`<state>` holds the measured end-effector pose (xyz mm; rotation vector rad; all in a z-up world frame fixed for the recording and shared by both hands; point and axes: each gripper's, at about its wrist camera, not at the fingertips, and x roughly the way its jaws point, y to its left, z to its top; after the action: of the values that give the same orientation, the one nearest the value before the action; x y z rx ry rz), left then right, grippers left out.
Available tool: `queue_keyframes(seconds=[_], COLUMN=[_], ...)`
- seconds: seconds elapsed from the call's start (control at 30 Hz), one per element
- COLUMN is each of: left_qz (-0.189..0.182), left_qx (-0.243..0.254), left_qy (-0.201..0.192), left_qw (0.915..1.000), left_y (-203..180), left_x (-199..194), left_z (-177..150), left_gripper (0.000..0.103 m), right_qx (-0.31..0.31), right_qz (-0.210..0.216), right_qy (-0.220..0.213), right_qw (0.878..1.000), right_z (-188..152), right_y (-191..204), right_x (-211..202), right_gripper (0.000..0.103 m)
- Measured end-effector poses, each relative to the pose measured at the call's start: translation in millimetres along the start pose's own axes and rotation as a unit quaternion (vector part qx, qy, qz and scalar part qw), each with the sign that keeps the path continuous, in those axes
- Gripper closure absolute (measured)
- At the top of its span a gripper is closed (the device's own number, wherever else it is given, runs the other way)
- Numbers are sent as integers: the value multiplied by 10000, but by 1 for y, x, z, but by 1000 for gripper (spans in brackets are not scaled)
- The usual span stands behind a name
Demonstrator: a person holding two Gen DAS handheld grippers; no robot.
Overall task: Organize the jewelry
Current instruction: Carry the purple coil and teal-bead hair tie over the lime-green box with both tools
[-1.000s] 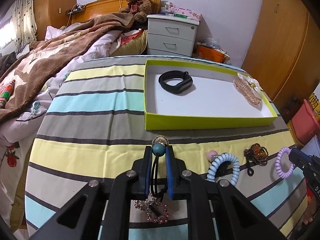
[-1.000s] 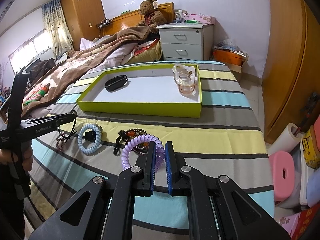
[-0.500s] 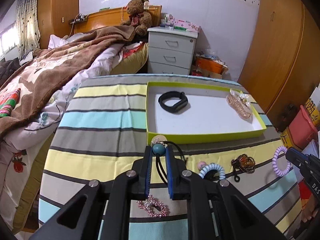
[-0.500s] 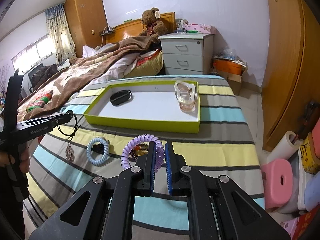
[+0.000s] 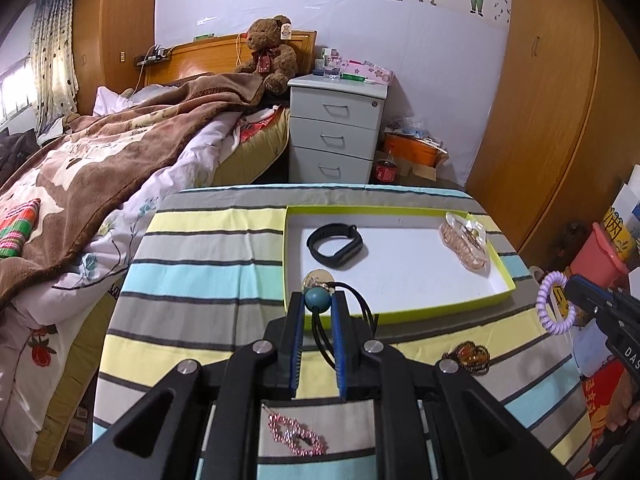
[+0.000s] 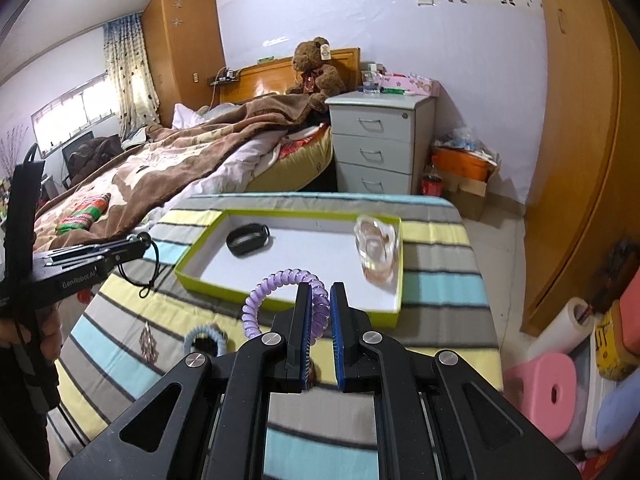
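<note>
Both grippers are carrying loads right now, up off the striped tablecloth-covered table [image 5: 192, 280]. The left gripper [image 5: 317, 308] is clenching a teal round bead on a black cord necklace [image 5: 318, 301]; the cord is looping out to the right of the jaws and a pale disc pendant is peeking up just behind the bead. The right gripper [image 6: 320, 300] is pinching a lilac spiral coil hair tie [image 6: 276, 284], w/ the loop standing up and arcing off to the left of the jaws.

The target is looking like the lime-green shallow cardboard box w/ white floor [image 5: 400, 312], sitting toward the table's far right corner. It's already holding a black silicone fitness band [image 5: 336, 245] near its far left corner and a clear pinkish plastic claw clip [image 5: 466, 246] along its right edge.

Still waiting on the table's near edge: a pink rhinestone brooch [image 5: 296, 438], a dark brown beaded amber piece [image 5: 466, 358], and a light blue spiral coil hair tie [image 6: 206, 340].

Step in hand, by my read: transport phase, both items heading for the box. Next move is calling for getting each gripper over the near rim, above bare white floor btwn the band and clip, lowering, then letting go. Watch the dangling cord; it may snag the rim.
</note>
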<state>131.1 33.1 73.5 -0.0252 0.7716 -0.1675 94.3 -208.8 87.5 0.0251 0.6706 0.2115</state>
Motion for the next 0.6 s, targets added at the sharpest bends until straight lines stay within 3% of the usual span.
queue_keyframes(seconds=[0.4, 0.6], left_qz=[-193, -204], left_qx=[-3, -48], left_qy=[-22, 161], left_qw=[9998, 9997], left_y=[-10, -12], left_x=[24, 50], left_z=[26, 30], left_gripper=[89, 89], right_qx=[-188, -192], right_qz=[9, 57], right_qy=[58, 395], right_qw=[9998, 9990], right_z=[54, 72], right_y=[3, -2], right_x=[52, 100], right_gripper=[94, 94])
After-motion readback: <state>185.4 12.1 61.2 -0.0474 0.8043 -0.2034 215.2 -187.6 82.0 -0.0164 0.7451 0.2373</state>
